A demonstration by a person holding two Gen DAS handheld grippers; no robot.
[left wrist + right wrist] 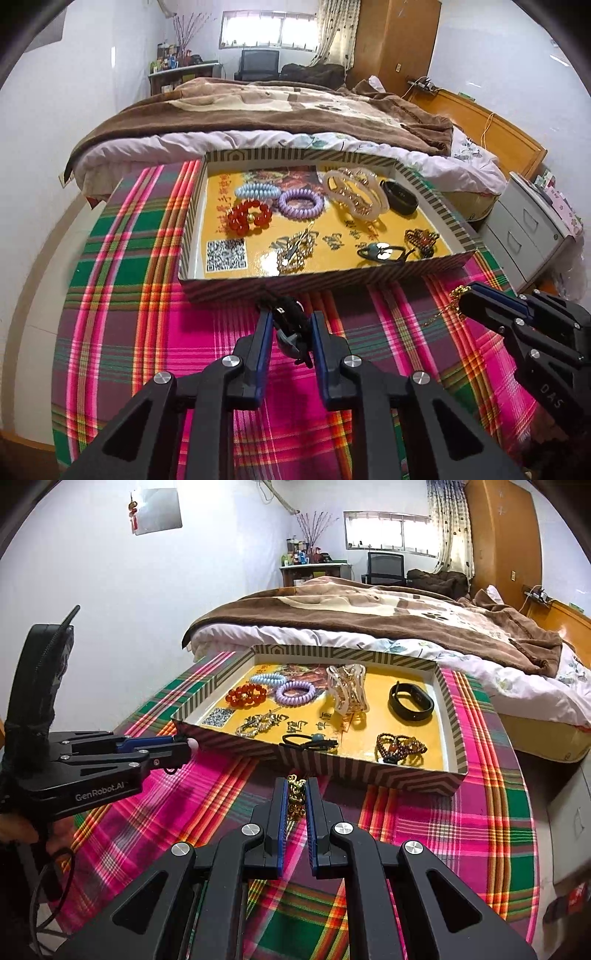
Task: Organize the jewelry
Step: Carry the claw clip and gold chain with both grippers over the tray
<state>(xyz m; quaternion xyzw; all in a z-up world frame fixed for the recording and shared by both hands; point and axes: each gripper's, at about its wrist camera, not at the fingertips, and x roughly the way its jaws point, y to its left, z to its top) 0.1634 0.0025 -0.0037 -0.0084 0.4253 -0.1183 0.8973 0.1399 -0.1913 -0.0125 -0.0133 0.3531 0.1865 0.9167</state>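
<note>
A striped tray [295, 286] [354, 771] with a yellow floor stands on the plaid cloth and holds several pieces: a red bead bracelet [248, 218], blue [256, 191] and purple [300, 203] coil ties, clear bangles [354, 194], a black band [410, 701]. My left gripper [290, 317] is shut on a dark hair accessory [291, 326] just before the tray's near wall; it also shows in the right wrist view [181, 747]. My right gripper [296, 794] is shut on a gold chain [295, 799], just short of the tray; it also shows in the left wrist view [467, 295].
The plaid cloth [147, 332] covers the table. A bed with a brown blanket [258, 110] lies behind the tray. A grey drawer cabinet [532, 236] stands to the right.
</note>
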